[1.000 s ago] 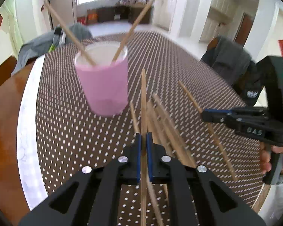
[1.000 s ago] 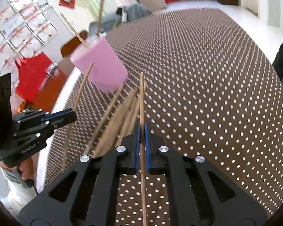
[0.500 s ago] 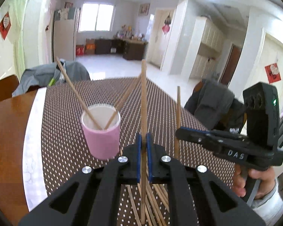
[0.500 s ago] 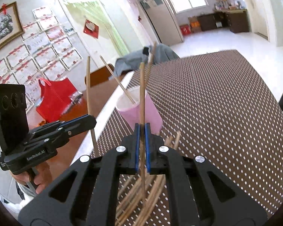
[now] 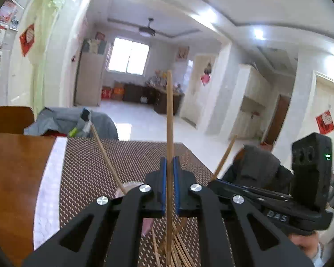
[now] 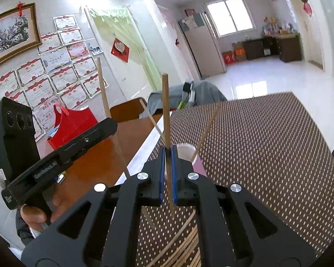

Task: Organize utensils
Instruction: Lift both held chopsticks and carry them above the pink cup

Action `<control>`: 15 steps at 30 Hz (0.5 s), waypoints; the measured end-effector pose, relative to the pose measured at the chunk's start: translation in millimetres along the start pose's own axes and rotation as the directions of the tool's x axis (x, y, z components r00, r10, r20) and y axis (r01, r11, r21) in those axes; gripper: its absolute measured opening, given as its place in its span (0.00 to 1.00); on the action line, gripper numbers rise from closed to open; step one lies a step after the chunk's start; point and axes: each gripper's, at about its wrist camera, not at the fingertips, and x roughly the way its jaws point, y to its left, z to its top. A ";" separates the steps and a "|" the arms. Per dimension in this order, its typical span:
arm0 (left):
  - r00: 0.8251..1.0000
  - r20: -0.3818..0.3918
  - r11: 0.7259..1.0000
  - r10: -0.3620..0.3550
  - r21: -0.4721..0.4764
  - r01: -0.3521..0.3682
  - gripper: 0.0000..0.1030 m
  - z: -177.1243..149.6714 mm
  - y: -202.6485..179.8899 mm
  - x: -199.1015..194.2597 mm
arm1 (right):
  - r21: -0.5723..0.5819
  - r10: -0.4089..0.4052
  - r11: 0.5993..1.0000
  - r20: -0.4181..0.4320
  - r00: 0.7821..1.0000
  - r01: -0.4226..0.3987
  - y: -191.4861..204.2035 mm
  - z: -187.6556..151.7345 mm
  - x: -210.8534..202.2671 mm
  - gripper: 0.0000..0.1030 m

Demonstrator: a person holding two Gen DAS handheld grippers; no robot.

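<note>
Left wrist view: the left gripper (image 5: 169, 185) clamps a single wooden chopstick (image 5: 169, 120) between its blue-lined jaws, which stand nearly closed with only the stick's width between them. The stick runs straight along the gripper's centreline, its long axis close to upright, the upper end rising clear against the far room and the lower end passing down behind the jaws toward a loose pile of chopsticks (image 5: 178, 250) on the dotted brown table mat (image 5: 131, 158). A pink cup (image 5: 131, 187) sits just beyond and left of the jaws, largely hidden by the black fingers, with a chopstick leaning out of it to the upper left. The right gripper (image 5: 213, 181) enters from the right, pinching a second chopstick (image 5: 225, 156) that slants up and to the right. In the right wrist view, the right gripper (image 6: 168, 169) is likewise closed down on its own chopstick (image 6: 165, 111), held near vertical between the blue pads, its lower end stopping above the mat short of the pile (image 6: 184, 244). The pink cup (image 6: 186, 151) stands directly ahead of these jaws, two sticks angled out of it in a V. To the left, the left gripper (image 6: 113, 124) carries its chopstick (image 6: 102, 86) upright, tilted slightly left at the top, over the bare wooden tabletop (image 6: 95, 155).
</note>
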 end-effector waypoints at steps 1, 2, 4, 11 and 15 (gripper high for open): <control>1.000 0.023 1.000 0.012 -0.003 -0.012 0.06 3.1 1.4 0.6 | -0.007 -0.002 1.000 0.010 1.000 0.002 2.7 5.1 0.6 0.05; 0.999 0.044 1.000 0.020 -0.011 -0.020 0.06 5.6 3.1 1.2 | -0.010 -0.004 1.000 0.019 1.000 0.004 4.1 8.3 0.4 0.05; 0.997 0.066 0.999 0.038 -0.027 -0.036 0.06 10.2 6.0 2.3 | -0.028 -0.007 1.000 0.040 0.999 0.009 9.7 17.5 0.5 0.05; 0.983 0.164 0.995 0.085 -0.065 -0.076 0.06 24.9 11.6 4.8 | -0.080 -0.015 0.997 0.109 0.994 0.024 26.9 42.2 5.1 0.05; 0.969 0.220 0.993 0.112 -0.065 -0.100 0.06 29.8 14.8 6.8 | -0.093 -0.025 0.995 0.150 0.988 0.040 36.8 51.1 12.5 0.05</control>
